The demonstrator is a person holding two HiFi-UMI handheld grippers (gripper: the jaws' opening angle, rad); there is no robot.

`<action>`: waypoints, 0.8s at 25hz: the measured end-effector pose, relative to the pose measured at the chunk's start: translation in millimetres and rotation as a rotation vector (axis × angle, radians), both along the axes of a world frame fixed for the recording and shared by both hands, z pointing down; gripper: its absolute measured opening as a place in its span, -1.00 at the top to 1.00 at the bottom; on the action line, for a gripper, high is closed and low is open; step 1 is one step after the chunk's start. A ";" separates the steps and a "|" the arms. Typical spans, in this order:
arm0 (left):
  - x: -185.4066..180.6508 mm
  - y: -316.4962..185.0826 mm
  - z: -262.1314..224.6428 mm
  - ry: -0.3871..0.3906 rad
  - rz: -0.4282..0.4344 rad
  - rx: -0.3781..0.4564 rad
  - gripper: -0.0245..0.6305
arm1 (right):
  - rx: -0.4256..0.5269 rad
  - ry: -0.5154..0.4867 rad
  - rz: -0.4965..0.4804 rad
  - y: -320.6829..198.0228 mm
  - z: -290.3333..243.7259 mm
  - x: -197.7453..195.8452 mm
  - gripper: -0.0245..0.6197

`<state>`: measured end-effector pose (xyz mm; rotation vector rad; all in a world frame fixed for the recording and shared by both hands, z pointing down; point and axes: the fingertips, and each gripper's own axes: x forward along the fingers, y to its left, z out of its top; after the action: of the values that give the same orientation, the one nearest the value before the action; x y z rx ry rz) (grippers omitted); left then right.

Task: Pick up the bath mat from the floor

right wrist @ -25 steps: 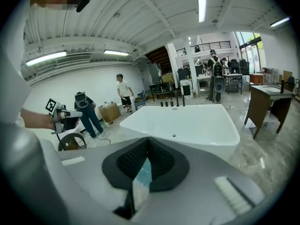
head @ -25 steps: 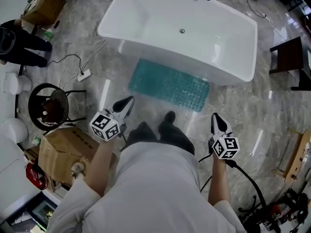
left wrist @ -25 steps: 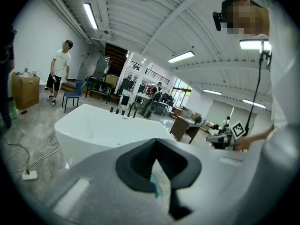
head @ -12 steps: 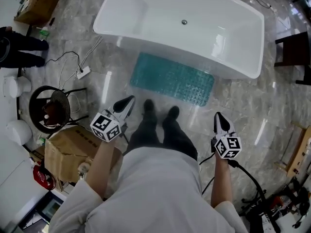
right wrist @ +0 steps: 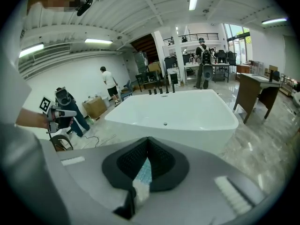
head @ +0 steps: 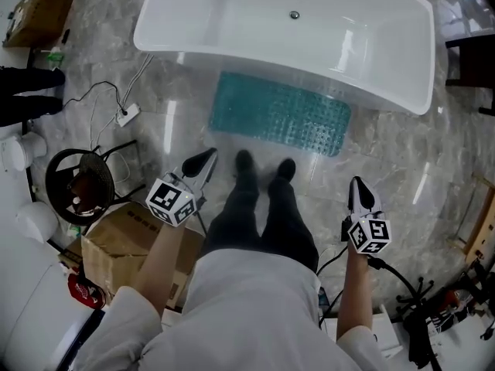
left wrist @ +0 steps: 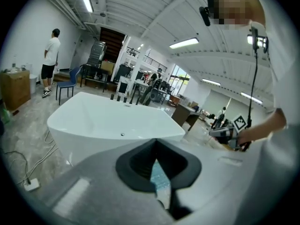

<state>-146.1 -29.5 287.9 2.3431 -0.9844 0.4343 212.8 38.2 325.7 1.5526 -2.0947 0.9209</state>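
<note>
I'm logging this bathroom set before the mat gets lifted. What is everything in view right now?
bathtub: one, white, top of the head view.
bath mat: one, teal, flat on the floor beside the bathtub.
cardboard box: two, brown, this one lower left, the other top left.
power strip: one, white, on the floor left of the bath mat.
round stand: one, black, left side.
table: one, dark, right edge.
bystander: one, dark clothes, left edge.
shoes: two, black, just short of the bath mat.
left gripper: shut, empty.
right gripper: shut, empty.
</note>
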 end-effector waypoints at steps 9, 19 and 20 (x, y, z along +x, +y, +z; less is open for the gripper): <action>0.2 -30.3 66.4 0.021 0.021 -0.057 0.92 | -0.031 -0.030 0.119 -22.1 57.2 -21.9 0.91; 3.0 -30.9 152.4 -0.003 -0.016 -0.112 0.92 | -0.079 -0.016 0.090 -29.7 132.9 -12.0 0.91; 4.4 -32.1 161.8 -0.007 -0.018 -0.113 0.92 | -0.084 -0.013 0.088 -31.0 143.2 -8.7 0.91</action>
<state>-141.7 -61.5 449.6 2.2317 -0.9574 0.4786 204.1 7.1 469.0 1.6102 -1.9833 1.0381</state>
